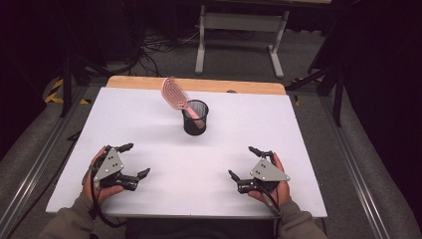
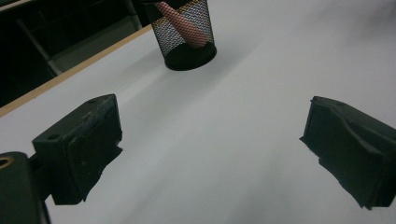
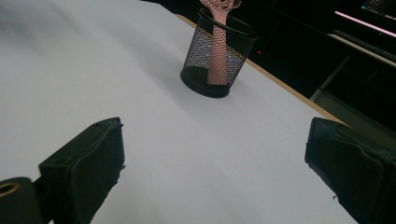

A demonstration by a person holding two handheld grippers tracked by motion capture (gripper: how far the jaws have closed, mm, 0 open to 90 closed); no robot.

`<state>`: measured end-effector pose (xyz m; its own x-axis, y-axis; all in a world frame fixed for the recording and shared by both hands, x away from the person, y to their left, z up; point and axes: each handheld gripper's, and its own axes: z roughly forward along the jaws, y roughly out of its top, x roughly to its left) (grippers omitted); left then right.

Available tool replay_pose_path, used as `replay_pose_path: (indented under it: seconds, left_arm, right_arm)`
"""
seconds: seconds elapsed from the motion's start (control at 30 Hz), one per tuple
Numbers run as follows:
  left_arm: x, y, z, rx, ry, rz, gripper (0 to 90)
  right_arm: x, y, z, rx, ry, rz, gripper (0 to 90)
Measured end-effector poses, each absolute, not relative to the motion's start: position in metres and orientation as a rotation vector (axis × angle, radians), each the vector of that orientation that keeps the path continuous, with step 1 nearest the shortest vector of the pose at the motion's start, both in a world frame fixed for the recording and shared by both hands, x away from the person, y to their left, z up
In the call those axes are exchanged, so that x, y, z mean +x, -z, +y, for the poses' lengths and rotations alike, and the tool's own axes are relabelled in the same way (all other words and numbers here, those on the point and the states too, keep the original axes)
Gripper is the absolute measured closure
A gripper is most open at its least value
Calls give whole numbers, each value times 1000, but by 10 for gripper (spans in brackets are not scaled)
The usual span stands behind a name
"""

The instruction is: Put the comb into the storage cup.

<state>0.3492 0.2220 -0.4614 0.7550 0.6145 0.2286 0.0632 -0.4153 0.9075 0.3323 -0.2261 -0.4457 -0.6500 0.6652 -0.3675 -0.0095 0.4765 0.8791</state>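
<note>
A black mesh cup (image 1: pixel 195 118) stands upright near the middle of the white table (image 1: pixel 149 124), toward its far side. A pink hairbrush (image 1: pixel 175 94) stands in it handle down, its head leaning up and to the left. The left gripper view has the cup (image 2: pixel 184 35) ahead, and the right gripper view has the cup (image 3: pixel 217 56) with the brush handle (image 3: pixel 216 56) inside. My left gripper (image 1: pixel 135 160) rests at the near left, open and holding nothing. My right gripper (image 1: pixel 242 161) rests at the near right, open and holding nothing.
A wooden strip (image 1: pixel 199 84) runs along the table's far edge. Beyond it stand a white metal frame (image 1: pixel 239 30) and cables on the floor. Metal rails (image 1: pixel 35 169) flank the table on both sides.
</note>
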Motion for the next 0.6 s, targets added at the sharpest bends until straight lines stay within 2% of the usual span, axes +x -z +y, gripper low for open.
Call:
replay_pose_path:
  seconds: [0.6]
  left_arm:
    - [354, 466, 217, 1934, -663, 538, 47]
  right_arm:
    - [335, 443, -234, 566, -1227, 1990, 52]
